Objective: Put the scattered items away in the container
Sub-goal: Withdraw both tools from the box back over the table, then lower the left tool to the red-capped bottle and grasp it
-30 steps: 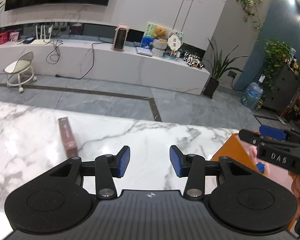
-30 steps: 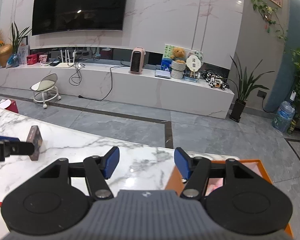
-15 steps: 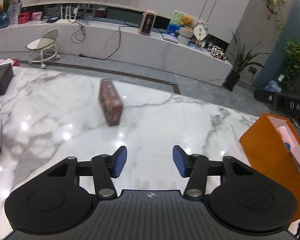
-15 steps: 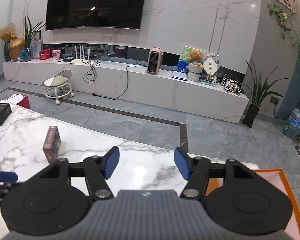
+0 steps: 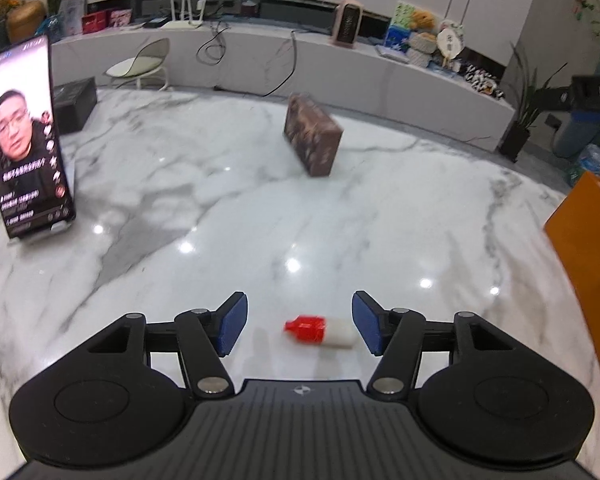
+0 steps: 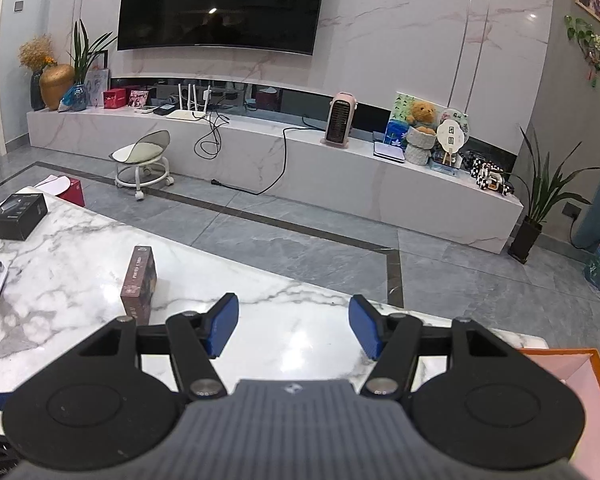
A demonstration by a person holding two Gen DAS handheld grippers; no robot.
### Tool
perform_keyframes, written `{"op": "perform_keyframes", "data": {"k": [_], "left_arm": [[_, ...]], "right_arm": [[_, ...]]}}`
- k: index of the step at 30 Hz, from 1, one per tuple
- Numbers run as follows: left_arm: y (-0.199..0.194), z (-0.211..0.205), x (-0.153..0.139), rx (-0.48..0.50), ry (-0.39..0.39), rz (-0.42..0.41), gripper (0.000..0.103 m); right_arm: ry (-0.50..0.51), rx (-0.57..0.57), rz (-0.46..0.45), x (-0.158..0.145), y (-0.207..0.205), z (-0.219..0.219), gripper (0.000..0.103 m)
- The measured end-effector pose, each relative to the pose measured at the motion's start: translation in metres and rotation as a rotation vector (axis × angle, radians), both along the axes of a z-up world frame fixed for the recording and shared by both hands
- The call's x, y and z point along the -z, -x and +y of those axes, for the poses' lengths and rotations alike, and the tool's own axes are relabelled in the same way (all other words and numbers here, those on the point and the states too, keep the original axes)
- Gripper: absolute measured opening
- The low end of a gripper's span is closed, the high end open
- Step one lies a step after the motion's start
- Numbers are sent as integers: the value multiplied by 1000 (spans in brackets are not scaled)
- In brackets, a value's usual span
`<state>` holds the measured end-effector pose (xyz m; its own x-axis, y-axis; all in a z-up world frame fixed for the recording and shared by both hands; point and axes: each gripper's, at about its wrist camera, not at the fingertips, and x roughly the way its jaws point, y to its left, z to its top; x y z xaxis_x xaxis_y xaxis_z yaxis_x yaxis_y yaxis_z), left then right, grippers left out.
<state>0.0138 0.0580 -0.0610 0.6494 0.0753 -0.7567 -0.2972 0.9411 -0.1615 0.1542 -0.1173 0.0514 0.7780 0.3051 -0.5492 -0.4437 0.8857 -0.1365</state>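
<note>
Left wrist view: left gripper (image 5: pixel 298 326) jaws opening, nothing gripped. Small bottle (image 5: pixel 321 331), red cap, white body, lies on its side on the marble table (image 5: pixel 260 216) between the pads, off-centre toward the right pad (image 5: pixel 366 330), not touching. Long axis runs pad to pad, cap end toward the left one, so closing would squeeze it end-on; I'd roll the wrist first. Right gripper (image 6: pixel 292 326) half open, empty, over bare table by the orange box (image 6: pixel 580 372), so left is nearer.
</note>
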Motion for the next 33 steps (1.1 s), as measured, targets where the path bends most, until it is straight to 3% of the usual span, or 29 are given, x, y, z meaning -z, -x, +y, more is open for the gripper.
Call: {"op": "perform_keyframes", "data": {"k": [10,20,25,30,33], "left_arm": [[-2,-4,23,-17,67,51,68],[-13,-14,24,12,7,35,65],[-16,-16,28,52,-72,11,52],[-15,-14,27,80,-84,7,22],[-18,-15,27,113,-101,18,21]], "right_arm": [[-2,-5,5,2,-1,-2,66],[1,-8,6,2,-1,-6,67],[0,-8,5,2,0,-7,68],[-7,-6,4,1,-1,-8,68],[-8,-10,3,0,-1,-9,68]]}}
